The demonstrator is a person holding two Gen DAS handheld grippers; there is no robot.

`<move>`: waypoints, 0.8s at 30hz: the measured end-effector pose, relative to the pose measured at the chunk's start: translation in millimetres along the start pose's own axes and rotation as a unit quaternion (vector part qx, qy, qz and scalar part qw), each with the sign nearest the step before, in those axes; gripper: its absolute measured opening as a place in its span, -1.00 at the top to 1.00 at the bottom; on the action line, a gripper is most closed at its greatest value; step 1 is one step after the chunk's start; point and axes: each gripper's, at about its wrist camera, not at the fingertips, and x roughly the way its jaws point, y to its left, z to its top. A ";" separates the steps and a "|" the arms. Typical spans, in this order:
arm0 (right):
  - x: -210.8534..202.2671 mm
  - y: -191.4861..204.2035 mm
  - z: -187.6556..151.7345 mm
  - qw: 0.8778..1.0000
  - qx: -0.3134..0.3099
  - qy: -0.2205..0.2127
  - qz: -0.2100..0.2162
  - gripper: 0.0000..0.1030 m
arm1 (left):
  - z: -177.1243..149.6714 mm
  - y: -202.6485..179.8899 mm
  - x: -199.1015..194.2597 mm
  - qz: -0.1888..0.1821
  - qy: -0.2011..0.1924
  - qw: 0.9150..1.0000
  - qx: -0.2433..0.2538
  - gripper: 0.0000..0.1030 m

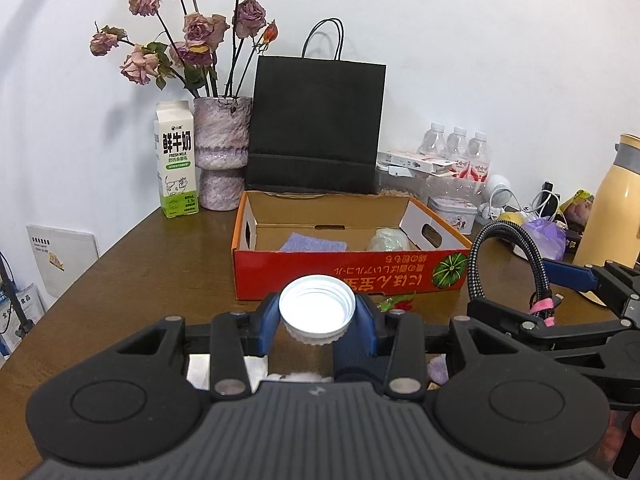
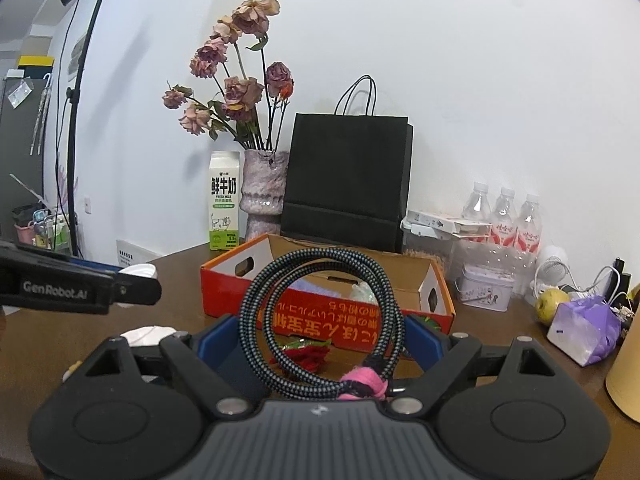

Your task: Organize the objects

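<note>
Pinching a white ribbed plastic cap (image 1: 317, 309), open side up, between blue padded fingers (image 1: 267, 326) of the left gripper (image 1: 316, 326), clamped tight, held above the brown wooden table (image 1: 160, 264) just before the red cardboard box (image 1: 352, 276). Clasping a coiled braided cable (image 2: 320, 320), black-and-grey weave, bound at its base with a fuzzy pink tie (image 2: 362, 386), in the right gripper (image 2: 320, 344); blue fingers (image 2: 214, 344) pressed against the loop on both sides, the coil standing upright and blocking part of the box front.

Lying inside the shallow box with cut-out handles: a lavender cloth square (image 1: 313, 242) and a pale crinkled bundle (image 1: 388, 239). Resting on the table between the box and the grippers, a red and green wrapper-like scrap (image 2: 306, 354), kind unclear.

Standing behind the box against the white wall: a matte black paper bag (image 1: 316, 128) with cord handles, a mottled purple ceramic vase (image 1: 222, 152) of dried roses (image 1: 192, 32), and a green-and-white milk carton (image 1: 176, 160). Crowding the right side: three clear water bottles (image 1: 456, 148), a small tin (image 1: 452, 214), a yellowish fruit (image 2: 552, 304), a crumpled purple bag (image 2: 588, 328) and a cream flask (image 1: 612, 208).
</note>
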 end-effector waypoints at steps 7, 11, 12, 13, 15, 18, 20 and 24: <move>16.5 -5.3 8.1 1.000 0.001 0.002 0.005 -0.72 | 10.4 -2.0 17.0 0.004 0.003 1.000 -0.002 0.21; 27.6 -8.8 12.5 1.000 0.004 0.002 0.009 -0.72 | 17.5 -3.6 29.3 0.005 0.005 1.000 -0.001 0.21; 30.6 -9.9 13.7 1.000 0.006 0.002 0.010 -0.72 | 18.1 -4.2 31.8 0.005 0.005 1.000 -0.001 0.21; 33.7 -10.8 14.7 1.000 0.007 0.002 0.011 -0.72 | 19.5 -4.6 34.8 0.006 0.006 1.000 -0.001 0.21; 40.2 -12.9 16.4 1.000 0.008 0.001 0.014 -0.72 | 22.3 -5.4 41.1 0.006 0.008 1.000 0.001 0.21; 49.6 -17.0 18.8 1.000 0.010 0.000 0.017 -0.72 | 26.2 -5.9 50.5 0.007 0.010 1.000 0.004 0.20; 55.6 -20.3 20.8 1.000 0.013 0.000 0.018 -0.72 | 28.9 -6.1 56.5 0.007 0.012 1.000 0.004 0.20; 66.3 -27.7 24.3 1.000 0.016 -0.002 0.020 -0.72 | 34.1 -7.5 68.1 0.005 0.014 1.000 0.005 0.21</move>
